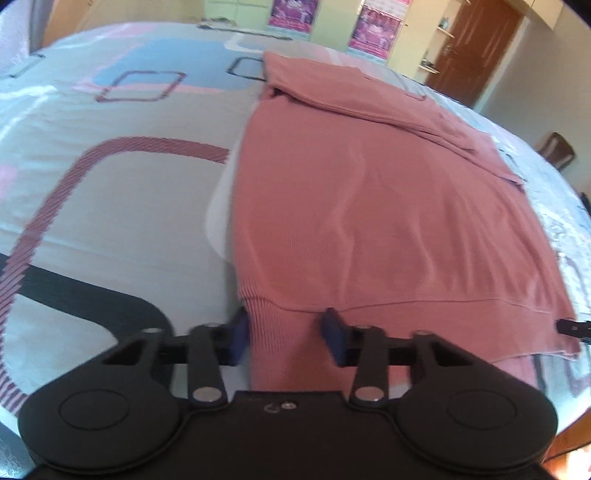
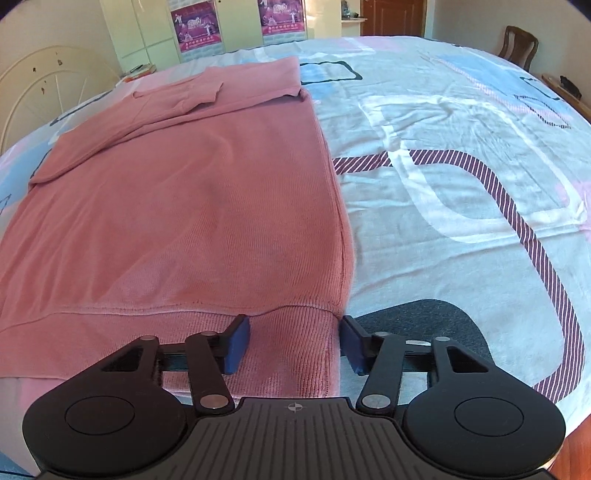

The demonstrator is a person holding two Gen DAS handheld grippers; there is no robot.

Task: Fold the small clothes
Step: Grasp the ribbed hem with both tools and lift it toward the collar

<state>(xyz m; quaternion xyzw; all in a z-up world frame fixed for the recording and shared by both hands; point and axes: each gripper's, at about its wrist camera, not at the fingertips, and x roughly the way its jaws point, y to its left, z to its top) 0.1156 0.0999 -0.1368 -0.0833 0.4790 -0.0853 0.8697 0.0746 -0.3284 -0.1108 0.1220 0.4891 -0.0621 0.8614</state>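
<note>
A wide bed fills both views, covered by a patterned bedsheet (image 2: 461,155) in pale grey, light blue and pink, printed with rounded rectangles in striped maroon, dark grey and white. A pink knit sweater (image 2: 192,206) lies flat on it, its sleeves folded across the upper body and its ribbed hem toward the cameras.

In the left wrist view the left claw (image 1: 286,338) sits at 6 o'clock over the hem's left corner. Its blue pads stand on either side of the ribbed band, and that part of the picture is blurred; whether they press the cloth cannot be told. At 3 o'clock, at the hem's far corner, a small dark part of the other tool shows.

In the right wrist view the right claw (image 2: 293,341) sits at 6 o'clock over the hem's right corner. Its pads are spread, one above the ribbing and one just past the sweater's side edge over the sheet, with gaps beside the cloth.

Around the bed, pale green cupboard doors (image 2: 147,29) with two magenta posters (image 2: 194,24) stand at 12 o'clock. A brown wooden door (image 1: 476,48) and a wooden chair (image 2: 519,44) stand at about 1 o'clock, and a cream arched bed frame (image 2: 48,85) at 10 o'clock.
</note>
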